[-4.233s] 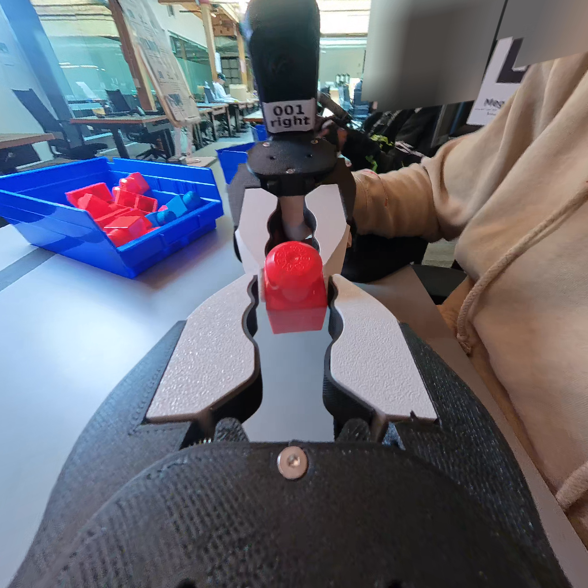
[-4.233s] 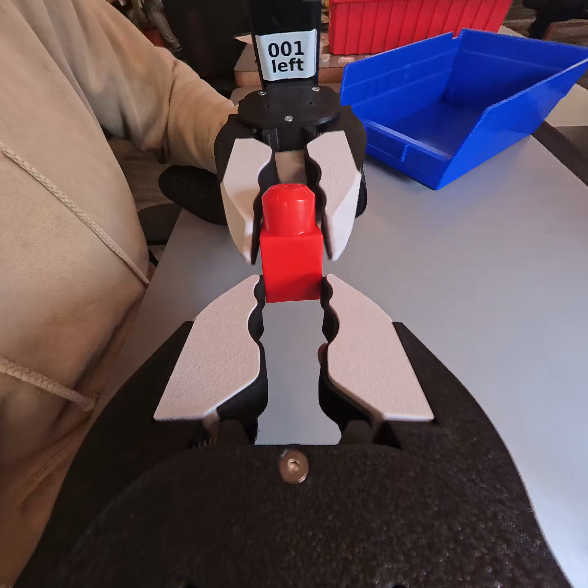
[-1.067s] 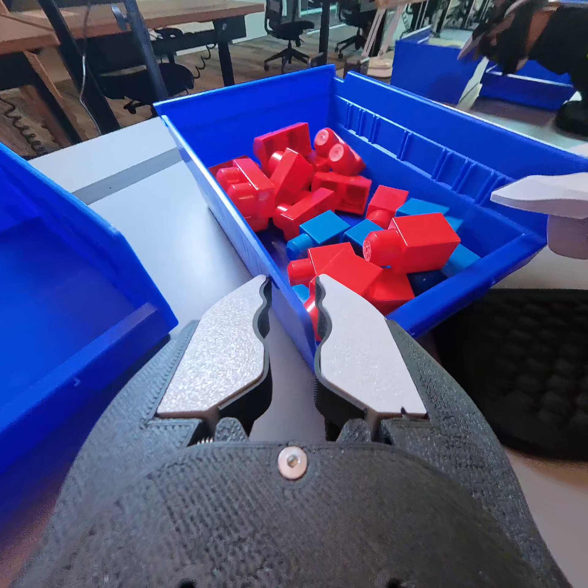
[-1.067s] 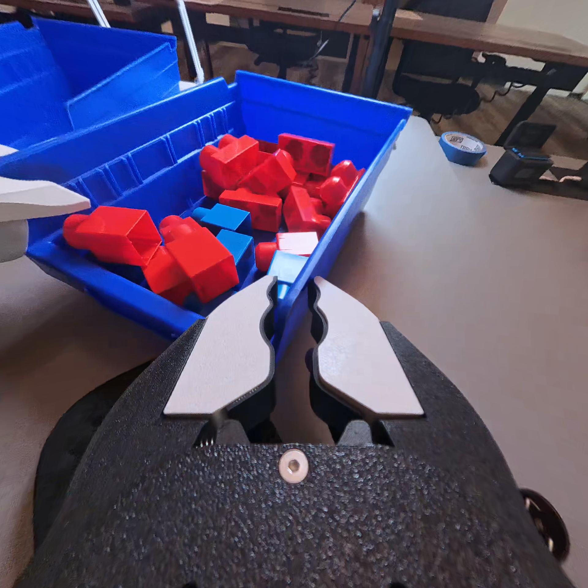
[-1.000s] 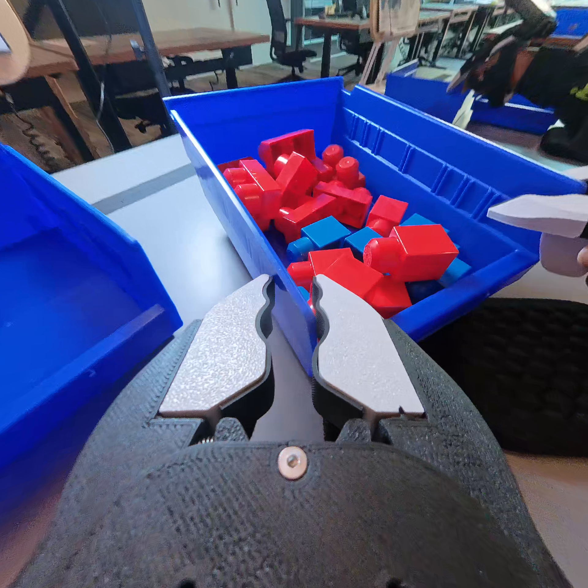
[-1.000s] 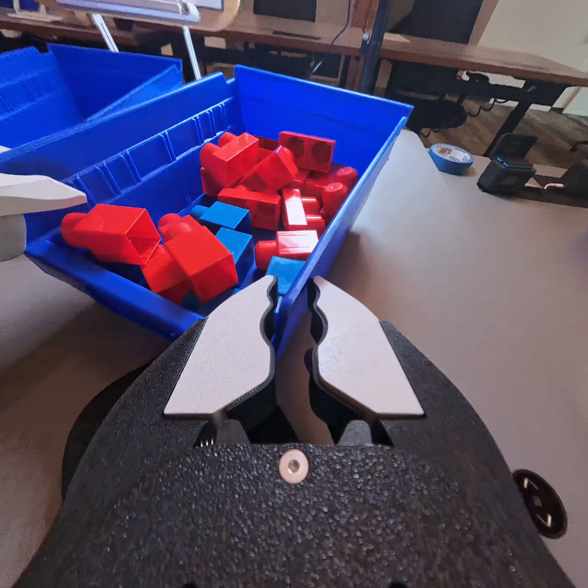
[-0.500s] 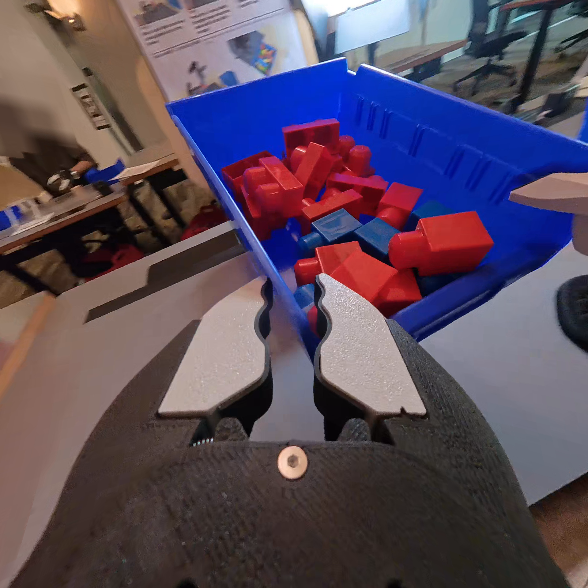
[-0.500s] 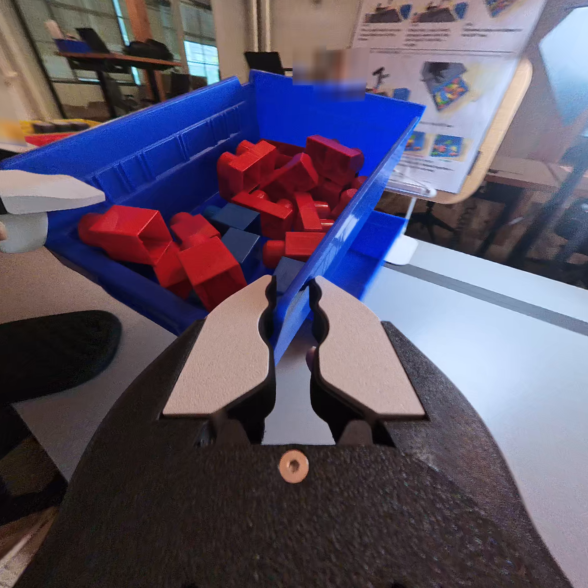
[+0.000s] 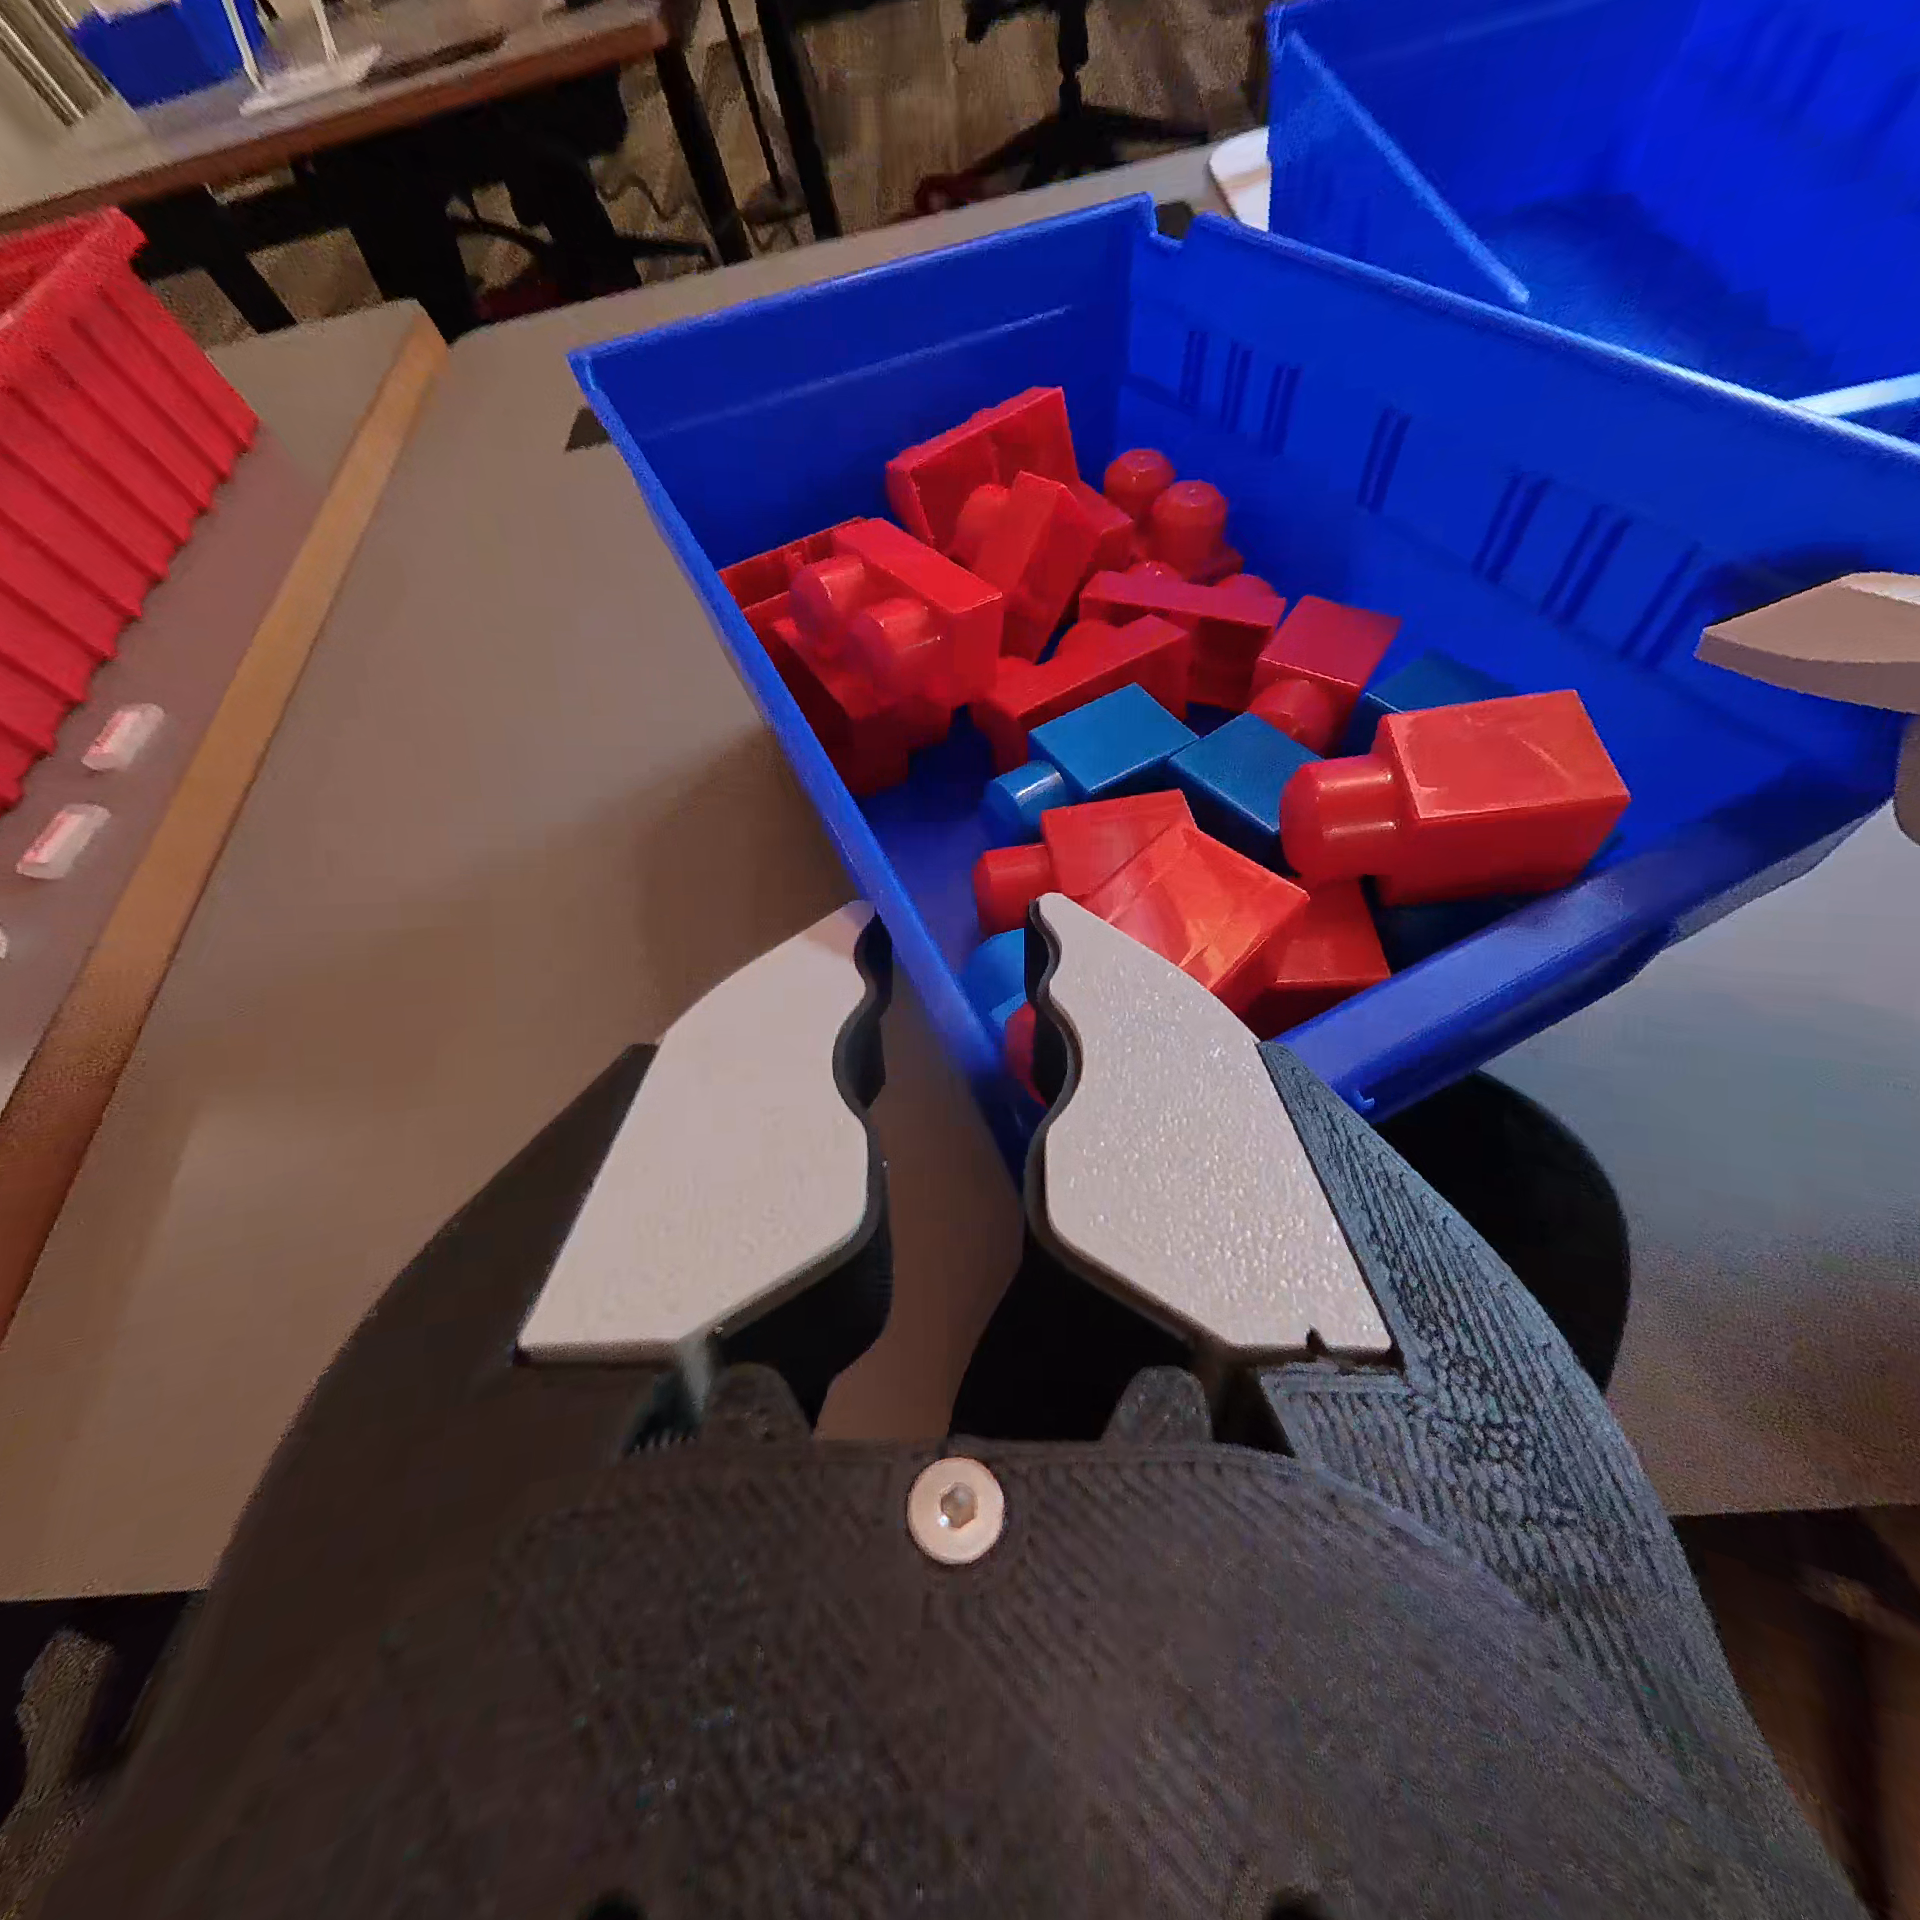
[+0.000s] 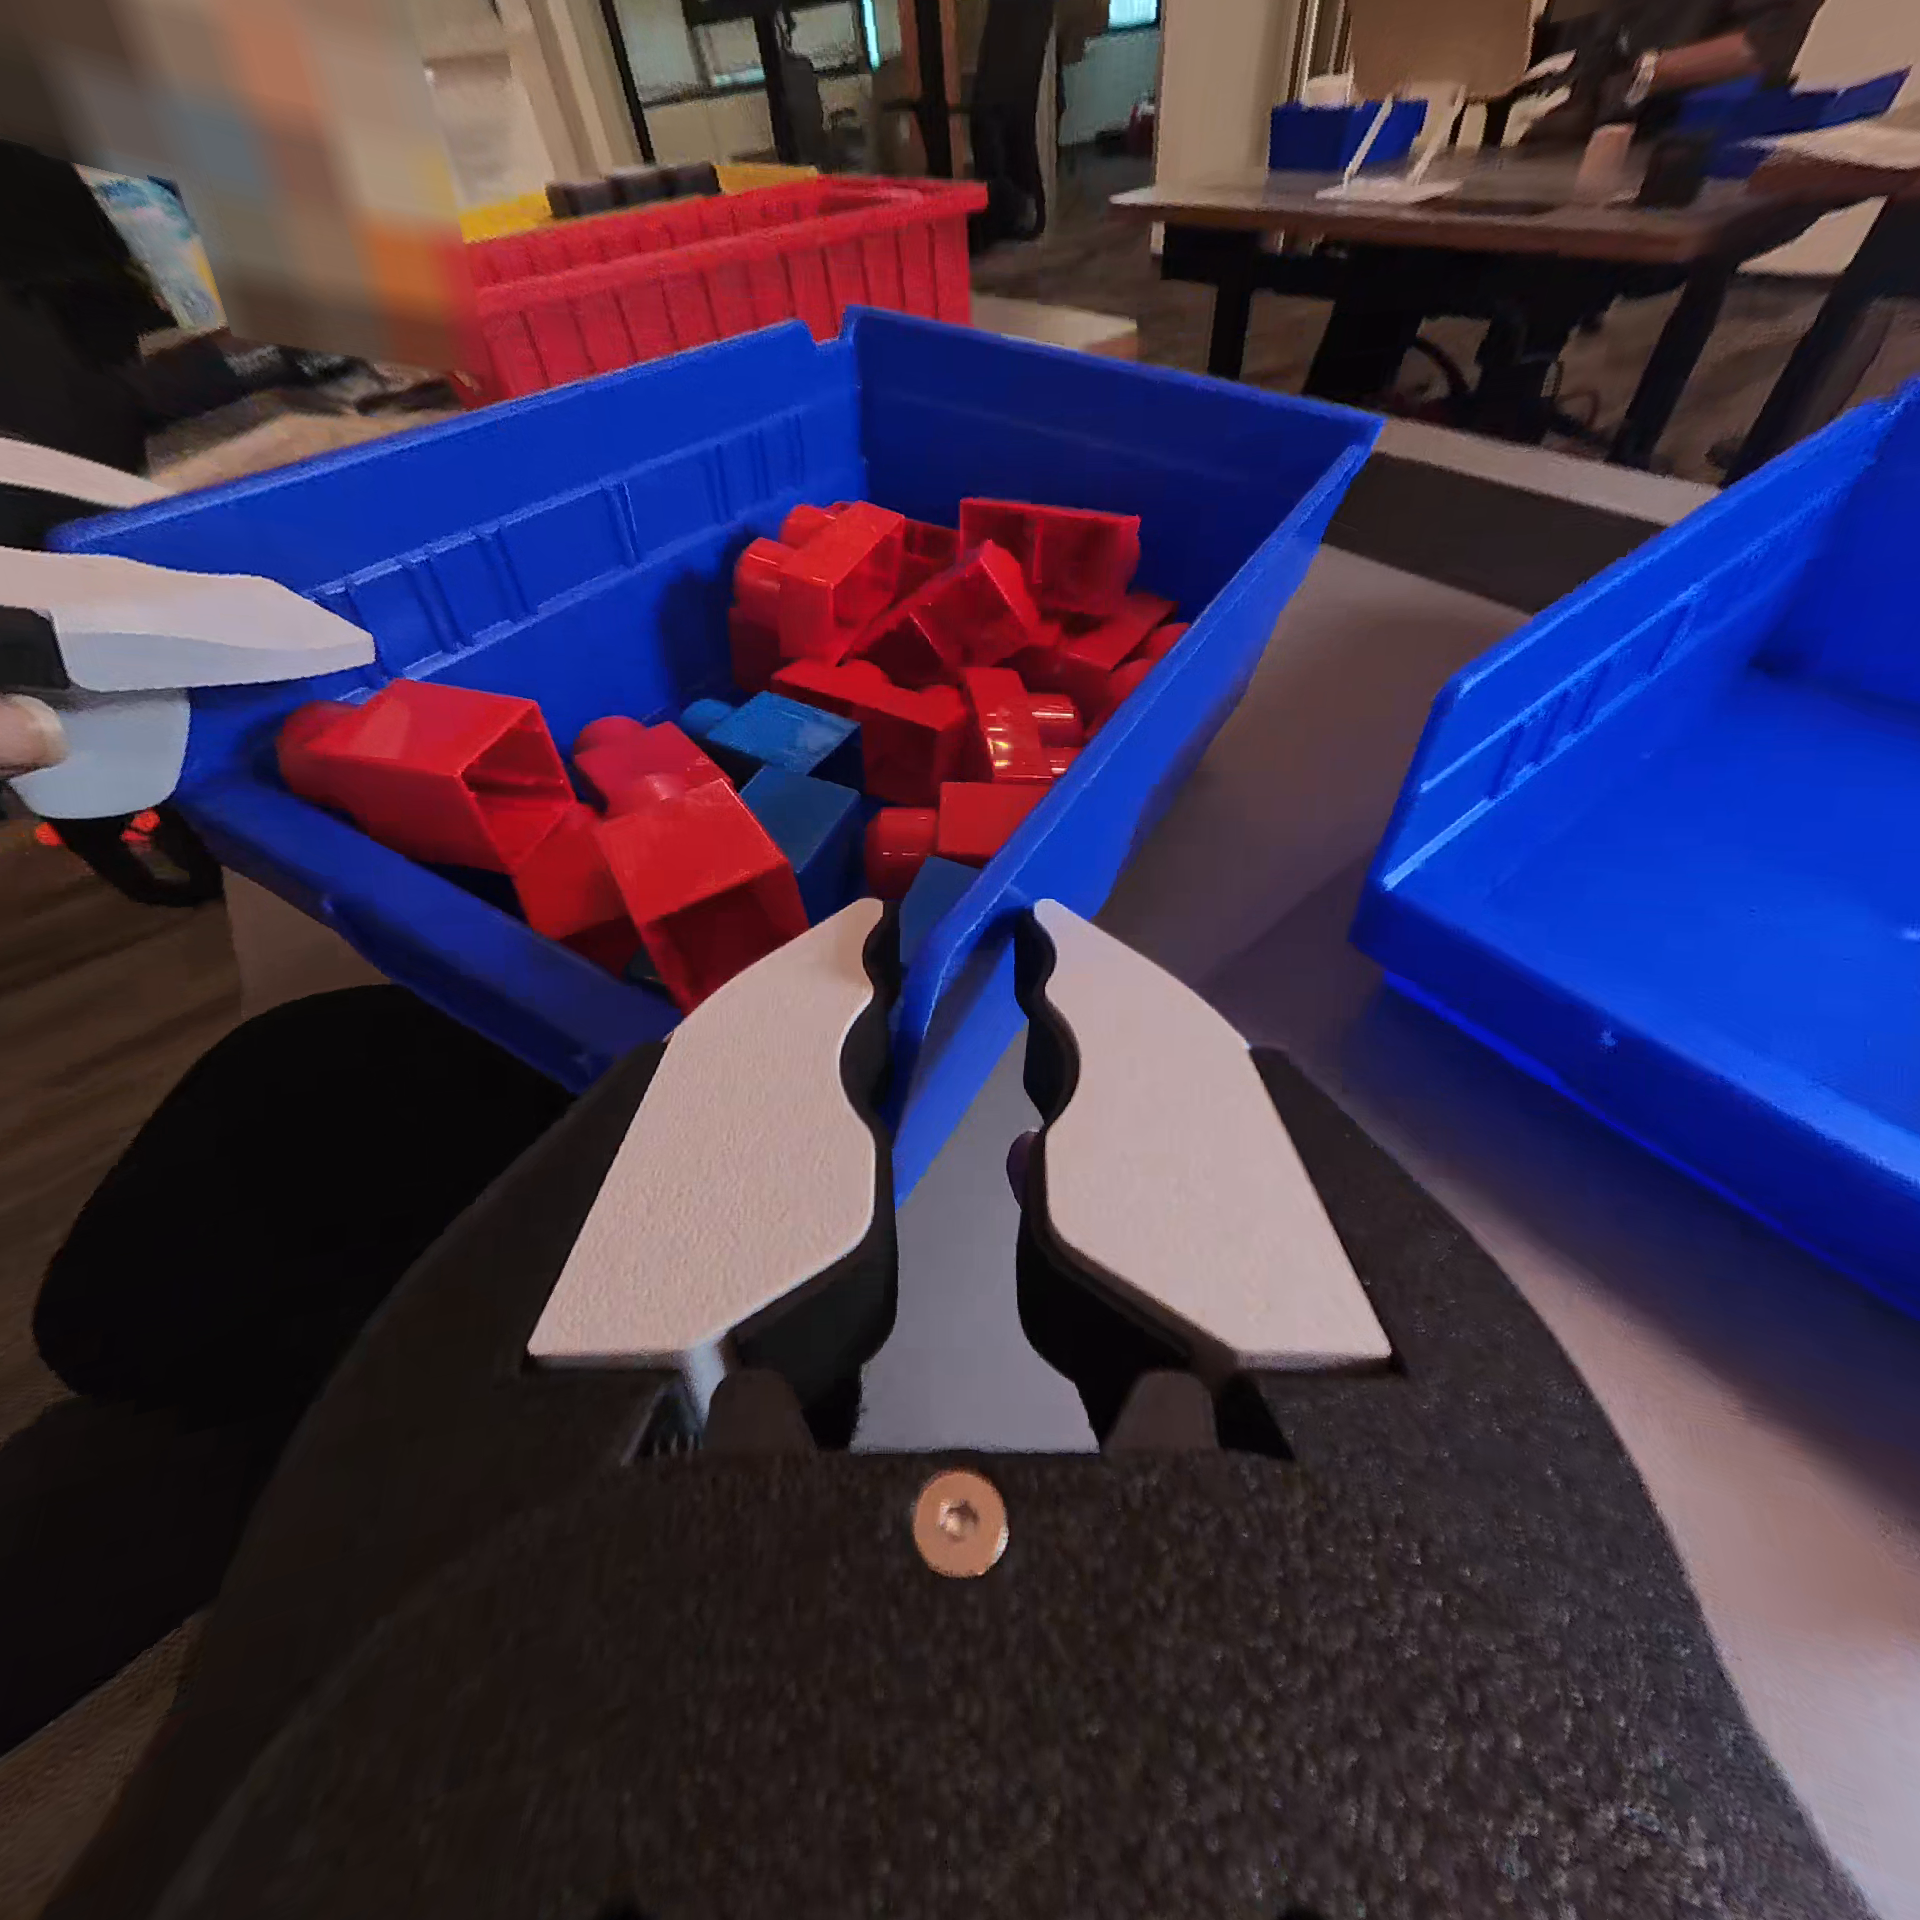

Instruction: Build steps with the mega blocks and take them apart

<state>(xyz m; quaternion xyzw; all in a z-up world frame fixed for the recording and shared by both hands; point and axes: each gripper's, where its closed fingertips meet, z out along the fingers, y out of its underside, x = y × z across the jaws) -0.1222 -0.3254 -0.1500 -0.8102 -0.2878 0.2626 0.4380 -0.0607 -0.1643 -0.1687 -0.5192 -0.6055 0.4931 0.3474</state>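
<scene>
Grey table (image 9: 436, 935) under me, and I carry the blue bin (image 9: 1351, 395) of red and blue mega blocks (image 9: 1039, 623) — my left gripper (image 9: 951, 925) and right gripper (image 10: 951, 914) each clenched on a side wall. Tilt it — blocks could spill over the low front lip.

Right tool (image 10: 956, 935) clamped on blue bin (image 10: 1081, 457) wall, red and blue blocks (image 10: 894, 665) inside
</scene>
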